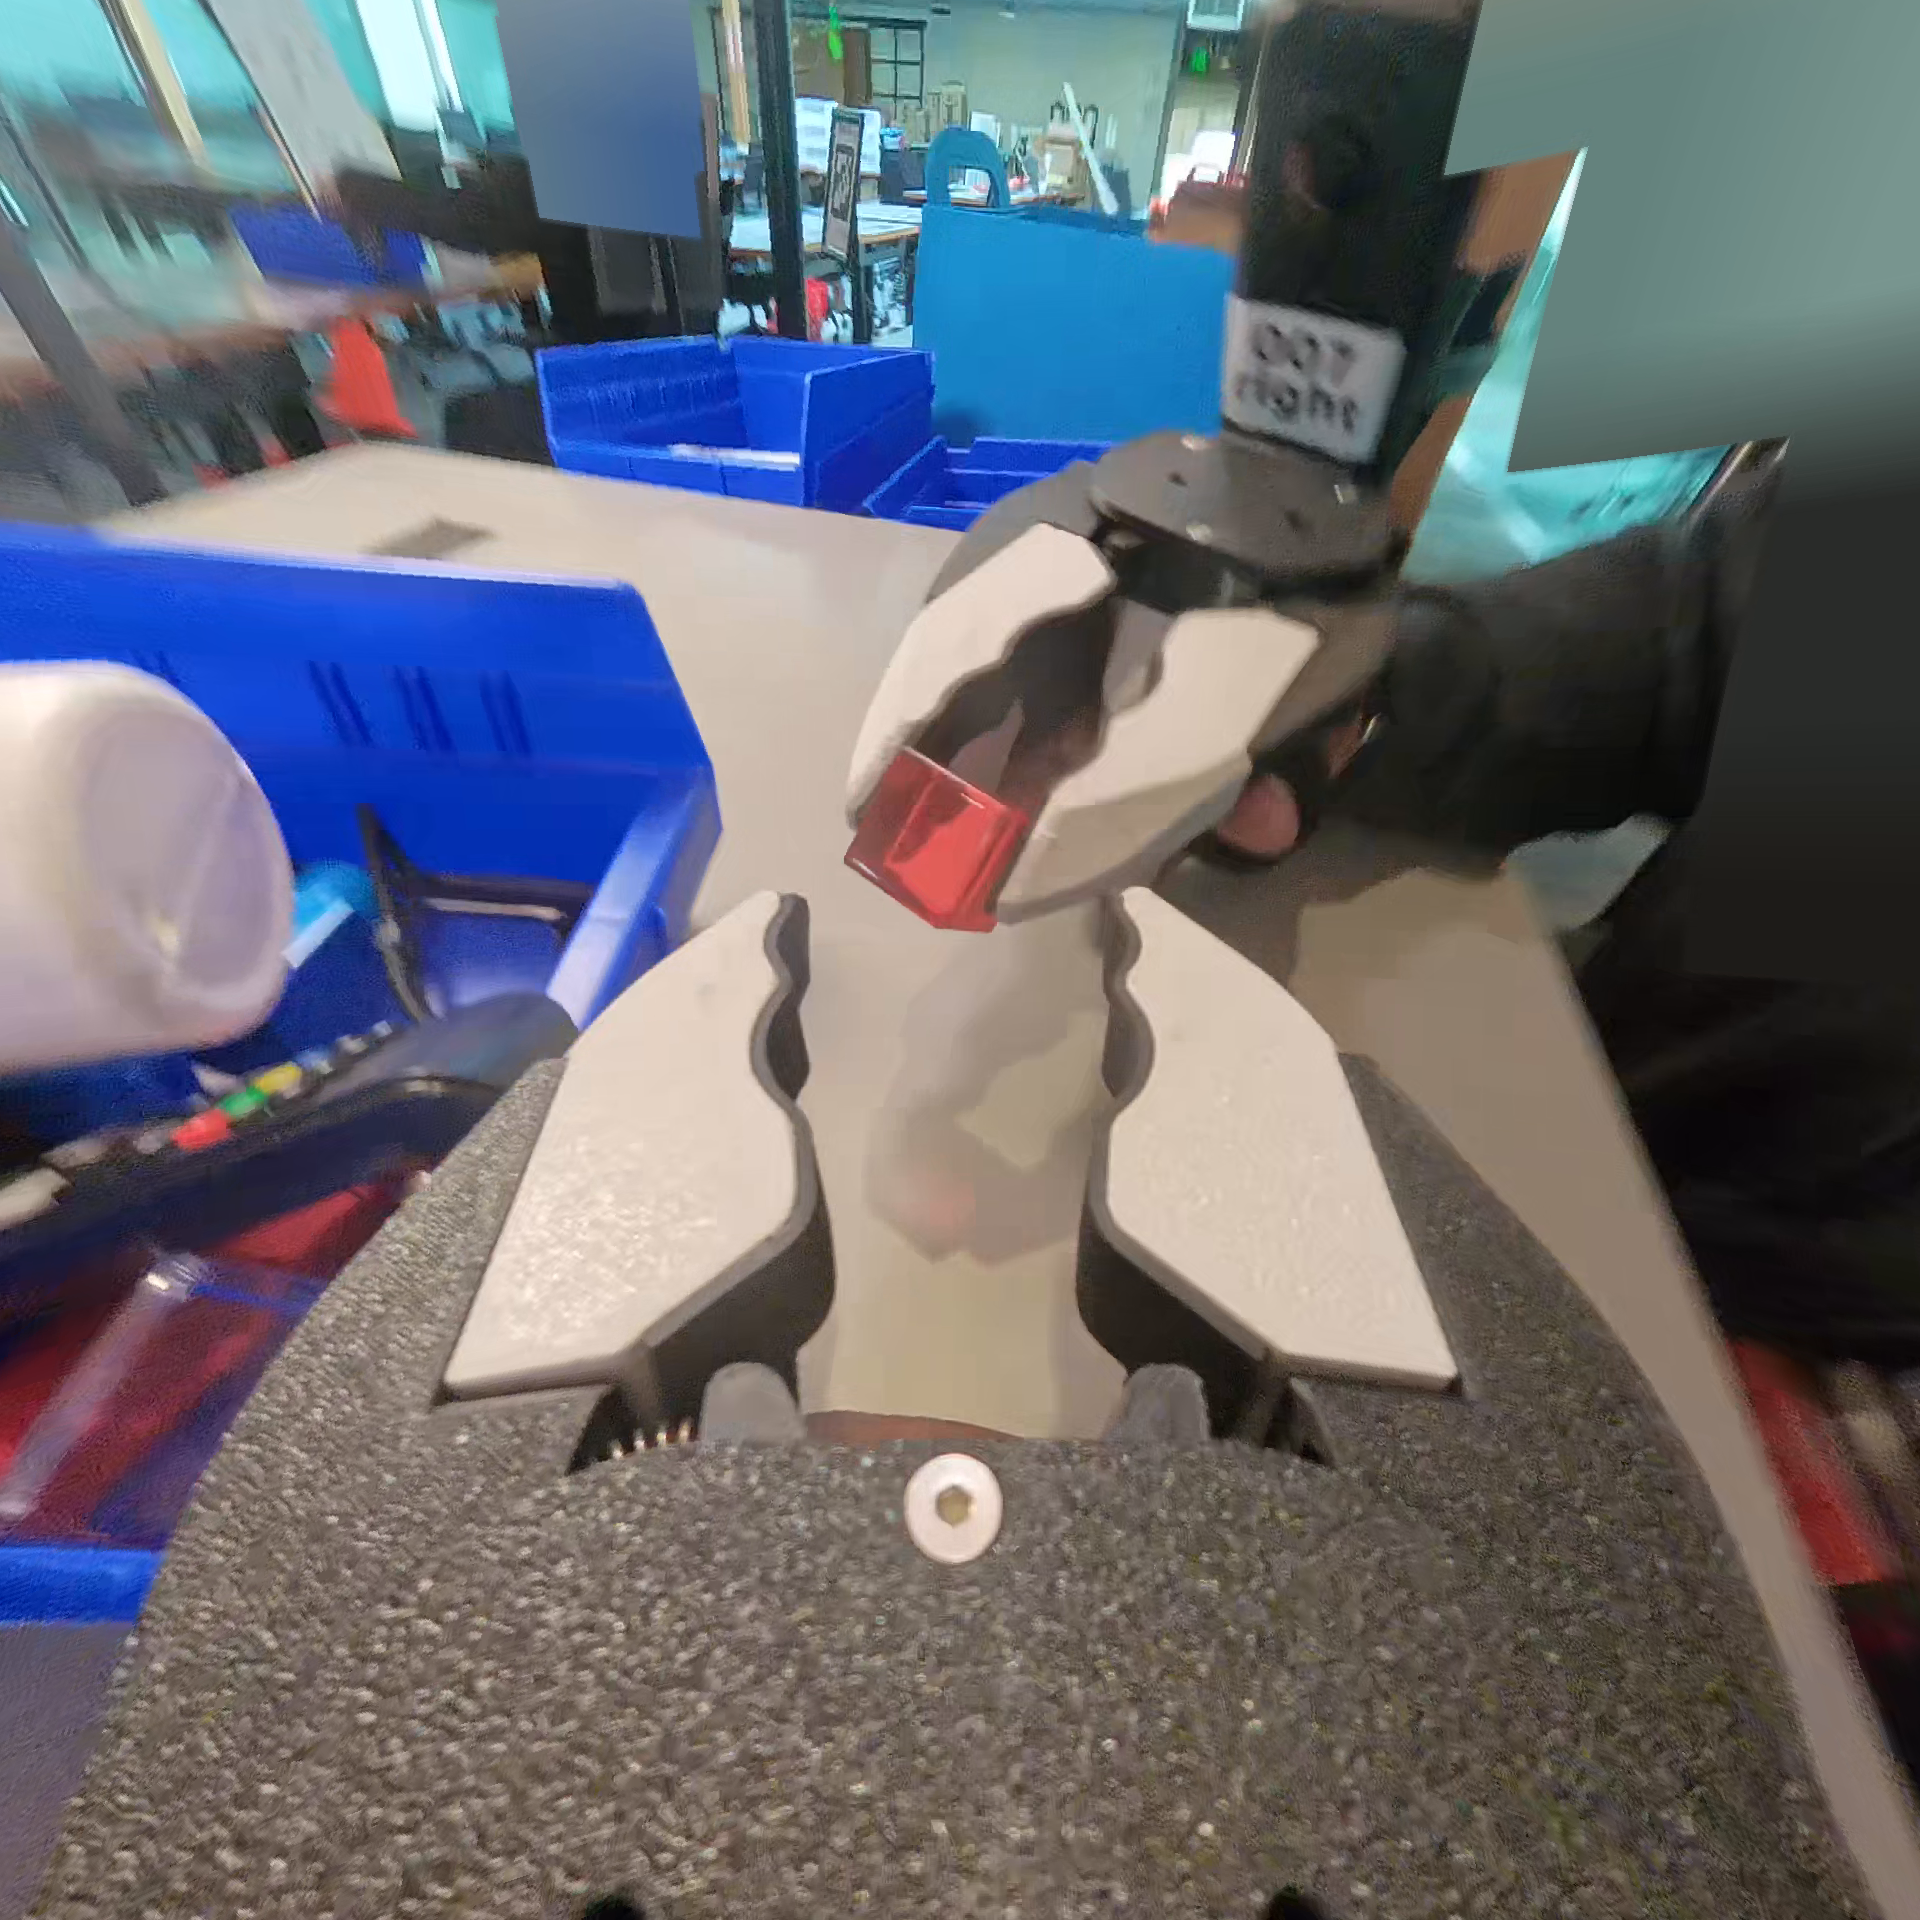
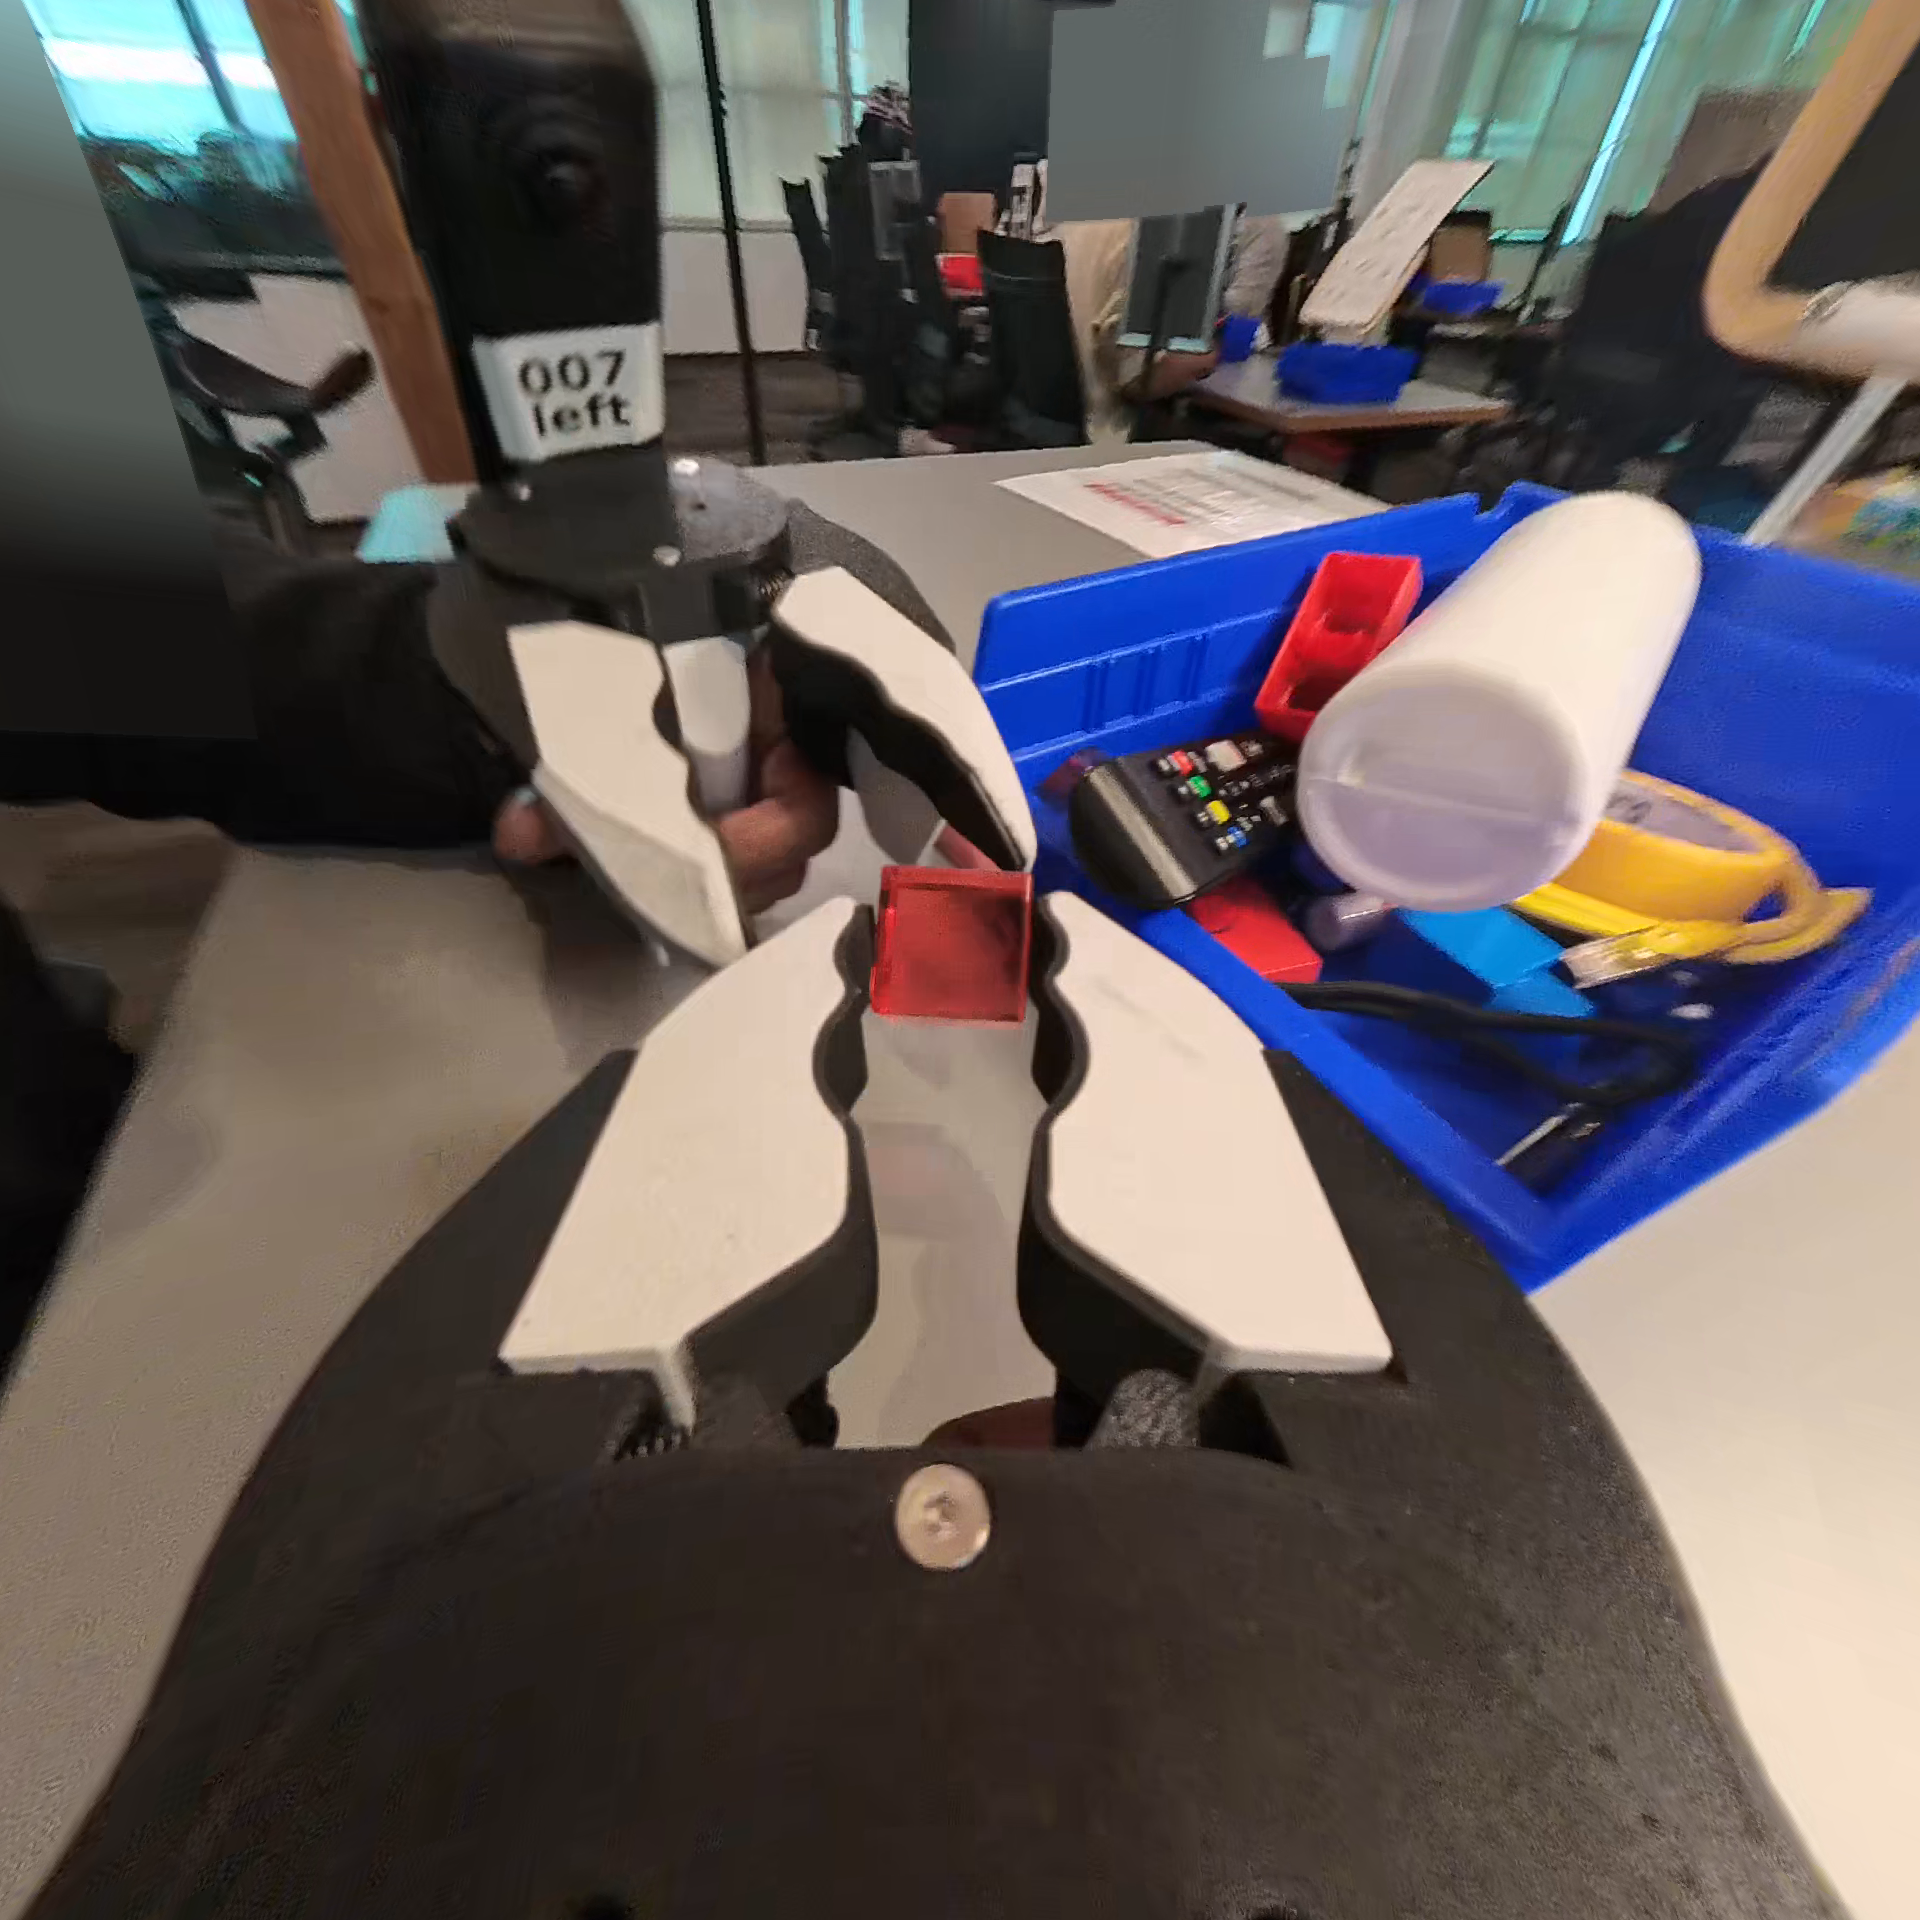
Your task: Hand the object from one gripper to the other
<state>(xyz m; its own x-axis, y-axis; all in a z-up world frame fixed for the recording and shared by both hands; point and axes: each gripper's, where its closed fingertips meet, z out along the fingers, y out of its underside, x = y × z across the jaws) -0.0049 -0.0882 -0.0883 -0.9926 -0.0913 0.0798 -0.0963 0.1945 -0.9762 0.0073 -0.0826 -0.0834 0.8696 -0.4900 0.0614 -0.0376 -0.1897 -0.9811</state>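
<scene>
A pale grey table (image 2: 1299, 1558) is filling the lower and middle part of both views. A blue plastic bin (image 2: 1704, 1195) is sitting directly on it, at the right of the right wrist view and at the left of the left wrist view (image 1: 436, 665). A white printed sheet of paper (image 2: 1195, 499) is lying flat on the table beyond the bin, in the upper middle of the right wrist view. More blue bins (image 1: 727, 416) are standing at the table's far edge in the left wrist view.
</scene>
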